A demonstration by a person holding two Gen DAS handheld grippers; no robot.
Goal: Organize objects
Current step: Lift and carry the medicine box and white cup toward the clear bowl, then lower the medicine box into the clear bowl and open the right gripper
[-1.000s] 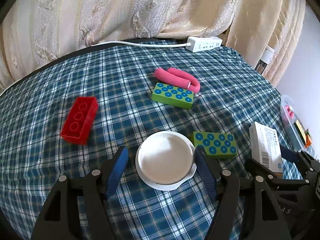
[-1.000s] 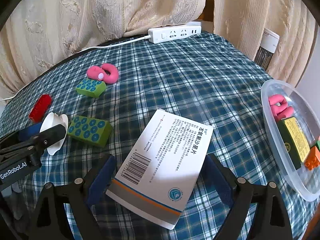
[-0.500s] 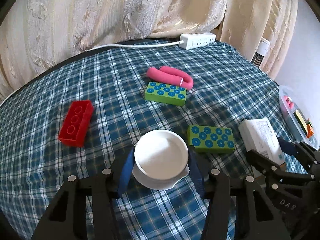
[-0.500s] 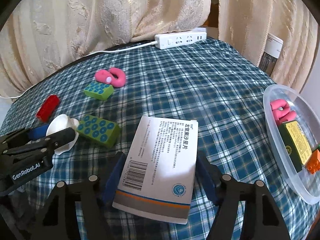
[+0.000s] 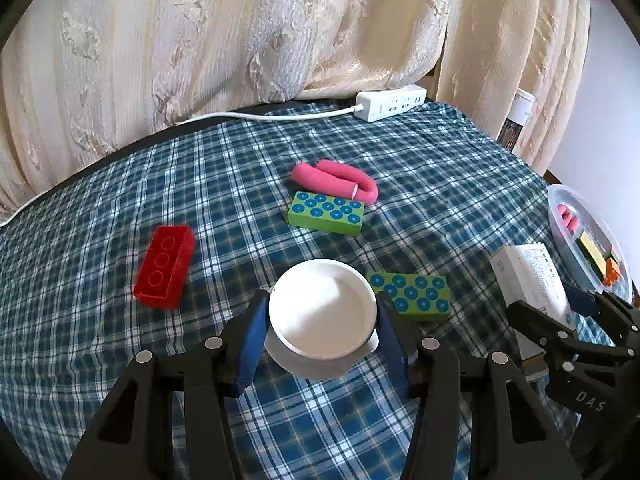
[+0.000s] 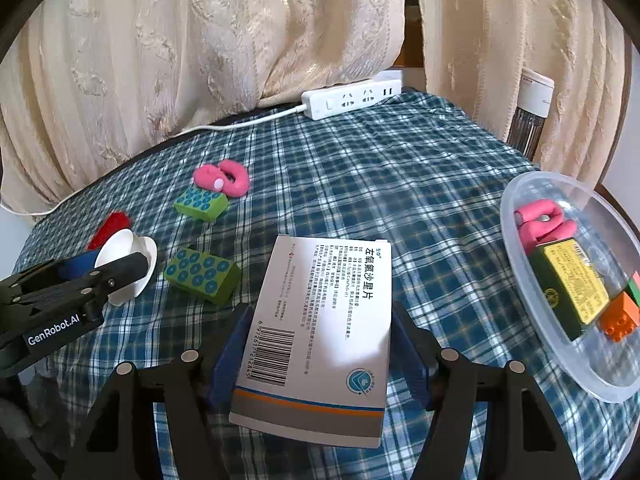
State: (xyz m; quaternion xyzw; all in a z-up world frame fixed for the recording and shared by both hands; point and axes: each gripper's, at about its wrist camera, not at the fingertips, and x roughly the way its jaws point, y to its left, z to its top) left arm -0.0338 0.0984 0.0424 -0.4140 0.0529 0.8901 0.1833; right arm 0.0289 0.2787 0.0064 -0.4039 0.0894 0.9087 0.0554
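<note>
My left gripper is shut on a white round cup and holds it just above the plaid cloth; it also shows in the right wrist view. My right gripper is shut on a white medicine box, lifted off the cloth; the box shows at the right of the left wrist view. A clear plastic tub at the right holds a pink curler, a green-and-yellow box and an orange brick.
On the cloth lie a red brick, two green dotted blocks and a pink foam curler. A white power strip and its cable lie at the far edge by the curtains.
Both grippers closed on their objects, the left on the cup and the right on the medicine box, and both have lifted slightly and pulled back.
</note>
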